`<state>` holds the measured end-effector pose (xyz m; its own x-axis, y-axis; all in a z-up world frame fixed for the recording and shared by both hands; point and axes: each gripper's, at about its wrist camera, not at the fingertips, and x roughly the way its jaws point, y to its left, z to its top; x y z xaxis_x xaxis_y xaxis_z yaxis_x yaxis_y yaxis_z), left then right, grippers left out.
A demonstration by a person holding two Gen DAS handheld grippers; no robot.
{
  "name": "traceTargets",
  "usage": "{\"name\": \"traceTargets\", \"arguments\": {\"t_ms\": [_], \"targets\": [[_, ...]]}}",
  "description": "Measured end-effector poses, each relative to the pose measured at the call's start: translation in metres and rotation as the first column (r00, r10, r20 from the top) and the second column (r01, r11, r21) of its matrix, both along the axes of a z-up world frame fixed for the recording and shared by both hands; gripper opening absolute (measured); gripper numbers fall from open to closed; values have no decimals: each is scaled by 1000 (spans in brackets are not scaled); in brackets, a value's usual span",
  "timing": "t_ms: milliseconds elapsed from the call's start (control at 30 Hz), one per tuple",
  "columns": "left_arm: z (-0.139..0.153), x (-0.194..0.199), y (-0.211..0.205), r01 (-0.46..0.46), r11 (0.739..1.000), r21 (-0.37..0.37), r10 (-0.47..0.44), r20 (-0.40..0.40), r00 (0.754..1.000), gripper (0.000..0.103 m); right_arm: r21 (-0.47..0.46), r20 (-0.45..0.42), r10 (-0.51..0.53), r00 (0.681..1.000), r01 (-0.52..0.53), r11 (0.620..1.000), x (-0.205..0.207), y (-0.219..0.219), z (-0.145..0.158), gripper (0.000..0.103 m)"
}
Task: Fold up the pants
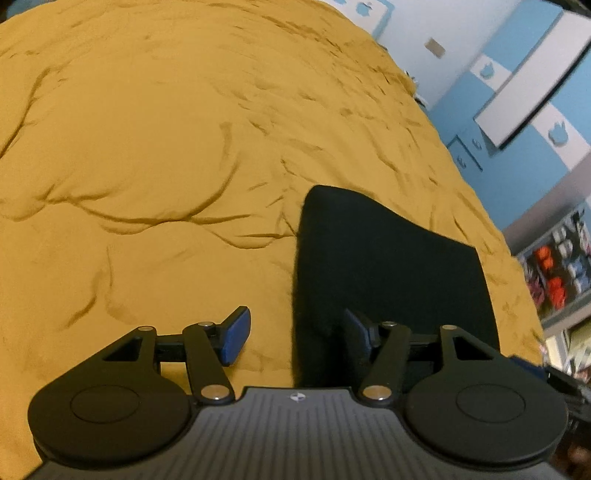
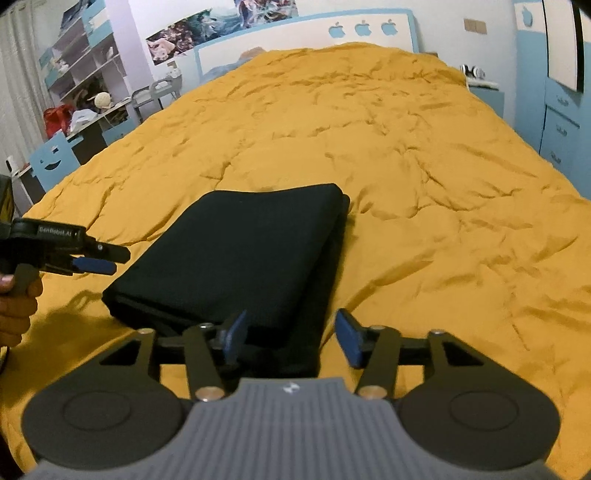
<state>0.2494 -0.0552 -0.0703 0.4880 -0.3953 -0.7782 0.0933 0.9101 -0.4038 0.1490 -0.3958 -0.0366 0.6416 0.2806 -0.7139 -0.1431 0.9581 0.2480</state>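
The black pants [image 2: 236, 258] lie folded into a thick rectangle on the yellow bedspread [image 2: 406, 166]. My right gripper [image 2: 291, 338] is open and empty above the near right corner of the folded pants. My left gripper [image 1: 295, 334] is open and empty; its left finger hangs over the bedspread [image 1: 147, 166] and its right finger over the left edge of the pants [image 1: 388, 266]. The left gripper also shows in the right wrist view [image 2: 94, 260], held by a hand left of the pants.
The bed has a white and blue headboard [image 2: 306, 33] at the far end. Shelves and a cluttered desk [image 2: 85, 107] stand to the left. Blue and white cupboards [image 2: 557, 122] stand to the right, close to the bed's edge.
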Motion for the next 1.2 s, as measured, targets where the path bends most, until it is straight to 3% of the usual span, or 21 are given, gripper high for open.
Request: {"name": "traceTargets", "arguments": {"t_ms": [200,467,833,1200], "targets": [[-8,17,-18,76,997,35,-75,-34,997,70,141,-147,-40,988,61,988,37,-15,-14,56],[-26,40,-30,110,994,-8,-111,-73,991,81,309,-281,-46,958,136,941,79,-36,-46,60],[-39,58,-40,185,981,-56,-189,-93,978,91,435,-326,14,945,137,890,110,-42,-77,69],[-48,68,-48,214,972,-98,-224,-105,969,96,477,-311,47,949,113,872,123,-34,-88,73]]}}
